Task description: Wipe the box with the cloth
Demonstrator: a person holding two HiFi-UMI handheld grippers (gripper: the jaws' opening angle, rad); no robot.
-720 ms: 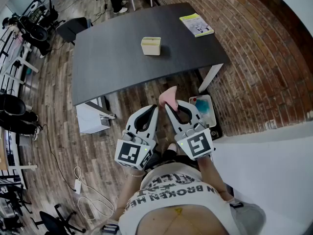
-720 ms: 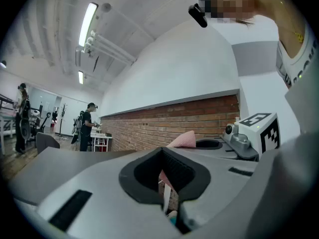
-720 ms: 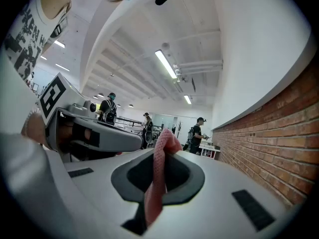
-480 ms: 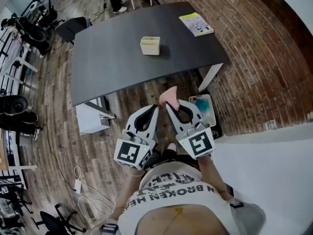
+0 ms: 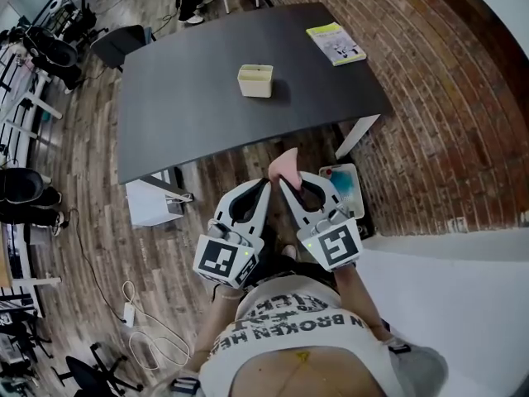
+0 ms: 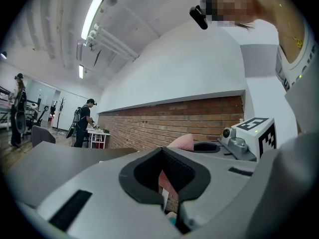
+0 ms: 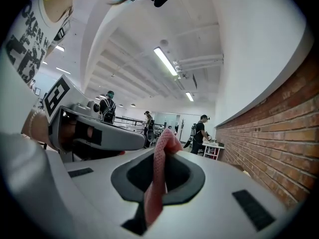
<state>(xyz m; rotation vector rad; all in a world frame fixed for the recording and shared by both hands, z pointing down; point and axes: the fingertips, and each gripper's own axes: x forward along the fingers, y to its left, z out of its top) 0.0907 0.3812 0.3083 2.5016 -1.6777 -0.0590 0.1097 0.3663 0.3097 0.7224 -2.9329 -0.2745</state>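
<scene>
Pink single cloth (image 5: 286, 163) pinched by right tongs (image 5: 282, 178); one box (image 5: 255, 79) on table (image 5: 182, 89).

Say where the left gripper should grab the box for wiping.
Probably the rim of the wall on its left in the head view, from above: the box stands upright on the table and looks open-topped, so jaws can straddle a wall. That leaves the rest free for the cloth in the right gripper. The left gripper is shut; open it first.
</scene>
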